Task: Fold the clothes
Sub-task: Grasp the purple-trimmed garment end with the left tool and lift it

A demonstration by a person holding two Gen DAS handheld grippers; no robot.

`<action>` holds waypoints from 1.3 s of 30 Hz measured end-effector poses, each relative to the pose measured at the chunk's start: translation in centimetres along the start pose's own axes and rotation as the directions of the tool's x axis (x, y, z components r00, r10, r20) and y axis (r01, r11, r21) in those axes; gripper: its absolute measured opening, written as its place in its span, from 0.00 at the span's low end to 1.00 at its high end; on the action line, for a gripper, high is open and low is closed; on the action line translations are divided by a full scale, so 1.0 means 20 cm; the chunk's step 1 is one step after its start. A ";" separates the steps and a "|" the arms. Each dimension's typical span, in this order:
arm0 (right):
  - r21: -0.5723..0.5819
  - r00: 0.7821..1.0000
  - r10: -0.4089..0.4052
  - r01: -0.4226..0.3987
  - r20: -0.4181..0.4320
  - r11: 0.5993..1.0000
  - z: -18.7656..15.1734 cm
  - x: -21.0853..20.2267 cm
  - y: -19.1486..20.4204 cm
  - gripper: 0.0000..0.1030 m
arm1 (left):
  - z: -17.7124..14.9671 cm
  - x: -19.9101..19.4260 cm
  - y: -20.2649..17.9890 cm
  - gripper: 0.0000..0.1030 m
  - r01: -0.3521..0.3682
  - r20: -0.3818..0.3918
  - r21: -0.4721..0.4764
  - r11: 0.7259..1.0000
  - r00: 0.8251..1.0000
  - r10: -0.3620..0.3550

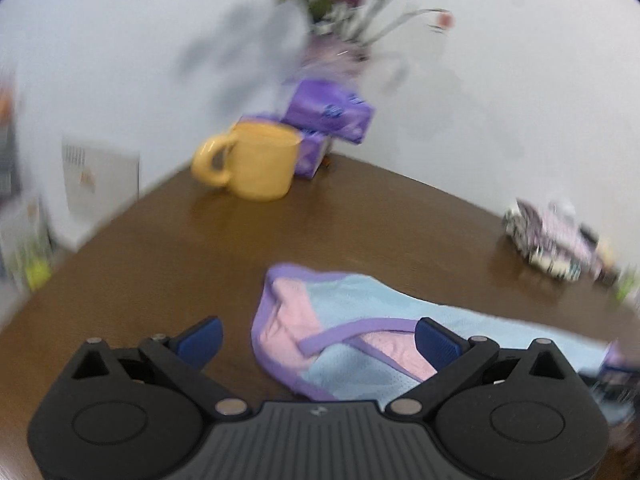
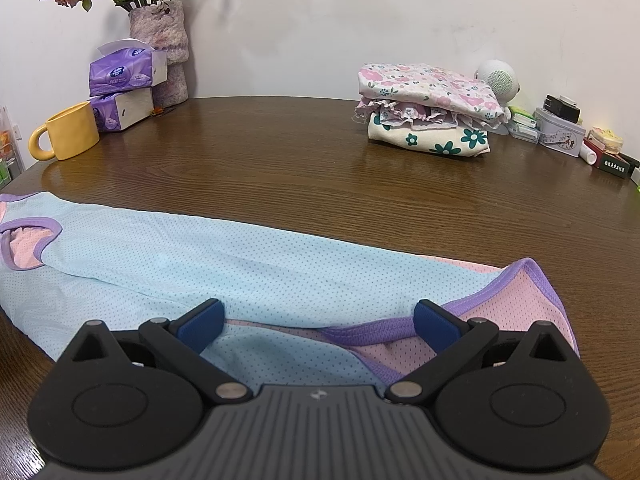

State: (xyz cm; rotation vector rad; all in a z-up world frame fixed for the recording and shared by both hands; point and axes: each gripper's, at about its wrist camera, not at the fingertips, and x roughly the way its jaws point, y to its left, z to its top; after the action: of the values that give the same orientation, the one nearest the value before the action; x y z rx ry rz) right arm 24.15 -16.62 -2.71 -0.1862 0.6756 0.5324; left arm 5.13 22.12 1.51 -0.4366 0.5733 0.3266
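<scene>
Light-blue dotted garment (image 2: 256, 264) with pink panels and purple trim; yellow mug (image 2: 66, 132); floral folded clothes (image 2: 430, 110).

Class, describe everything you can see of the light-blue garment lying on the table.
The garment is a sleeveless top of light-blue dotted mesh with a pink inner side and purple binding round its openings. It lies stretched out flat across the brown table, slightly wrinkled, not yet folded. One bound opening shows at its far left end, another at the near right end, where the pink side is turned up. The open right gripper sits over that end; the open left gripper is at the other.
</scene>
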 end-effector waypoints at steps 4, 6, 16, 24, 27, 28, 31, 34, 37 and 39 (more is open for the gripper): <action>0.002 1.000 0.025 -0.025 0.009 1.000 0.00 -0.01 0.00 1.00 | 0.04 0.10 0.07 0.96 -0.006 -0.033 -0.097 0.995 0.999 0.003; 0.008 0.999 0.042 -0.042 0.016 0.999 -0.01 -0.02 -0.01 1.00 | 0.06 0.16 0.06 0.91 -0.042 -0.047 -0.060 0.997 0.998 0.039; -0.079 0.986 0.106 -0.096 0.127 0.992 -0.02 -0.17 0.03 1.00 | 0.06 0.24 0.00 0.22 -0.073 -0.034 0.021 0.997 0.997 0.074; -0.106 0.990 0.098 -0.087 0.106 0.991 0.00 -0.12 0.06 0.99 | 0.04 0.24 -0.01 0.14 -0.059 -0.028 0.013 0.998 0.998 0.059; -0.101 0.990 0.097 -0.087 0.103 0.991 -0.01 -0.11 0.06 0.98 | 0.04 0.24 -0.01 0.12 -0.056 -0.024 0.018 0.998 0.998 0.056; -0.099 0.990 0.098 -0.088 0.103 0.991 -0.01 -0.11 0.06 0.98 | 0.04 0.24 -0.02 0.11 -0.055 -0.020 0.025 0.998 0.998 0.056; -0.096 0.990 0.098 -0.088 0.099 0.991 -0.01 -0.10 0.06 0.98 | 0.04 0.22 -0.04 0.09 -0.057 -0.009 0.051 0.997 0.998 0.057; -0.089 0.991 0.097 -0.089 0.097 0.992 -0.01 -0.10 0.06 0.98 | 0.04 0.21 -0.07 0.08 -0.067 0.006 0.092 0.993 0.998 0.067; -0.077 0.990 0.102 -0.095 0.093 0.992 -0.01 -0.09 0.05 0.98 | 0.04 0.21 -0.09 0.08 -0.076 0.015 0.119 0.990 0.997 0.075; -0.069 0.990 0.105 -0.099 0.091 0.993 -0.01 -0.09 0.05 0.98 | 0.05 0.21 -0.08 0.12 -0.079 0.001 0.100 0.992 0.997 0.079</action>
State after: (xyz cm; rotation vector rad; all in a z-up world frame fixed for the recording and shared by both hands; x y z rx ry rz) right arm 22.45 -16.62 -1.70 -0.1862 0.5780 0.6578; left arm 9.56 21.85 0.25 -0.3188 0.6083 0.3714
